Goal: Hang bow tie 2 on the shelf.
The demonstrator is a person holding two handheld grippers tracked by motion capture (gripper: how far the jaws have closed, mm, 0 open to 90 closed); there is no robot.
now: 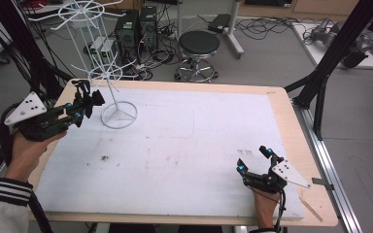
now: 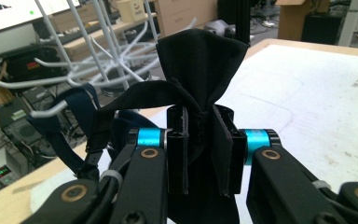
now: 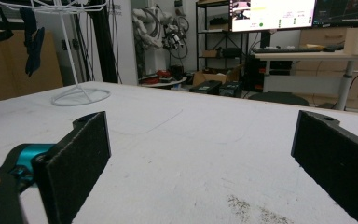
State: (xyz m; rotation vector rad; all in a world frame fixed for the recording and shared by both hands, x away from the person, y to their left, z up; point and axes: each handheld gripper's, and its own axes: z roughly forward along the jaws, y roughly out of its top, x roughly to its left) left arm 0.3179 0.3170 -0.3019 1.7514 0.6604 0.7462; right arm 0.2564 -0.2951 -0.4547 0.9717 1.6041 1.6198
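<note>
Black cloth item with strap [image 2: 200,70] clamped in left gripper [image 2: 204,140], just beside white wire display rack [image 1: 108,73]. Right gripper [image 1: 255,160] jaws wide apart, nothing held, low over white table mat [image 1: 184,141].

A wooden table [image 1: 305,160] carries a white mat [image 1: 184,145] with faint smudges. On the mat's far left corner stands a white wire rack [image 1: 108,73].

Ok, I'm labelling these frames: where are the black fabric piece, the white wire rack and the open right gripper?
black fabric piece [image 2: 200,65], left gripper view, upper flap.
white wire rack [image 1: 119,115], high view, round base.
right gripper [image 1: 253,159], high view, between fingertips.
</note>
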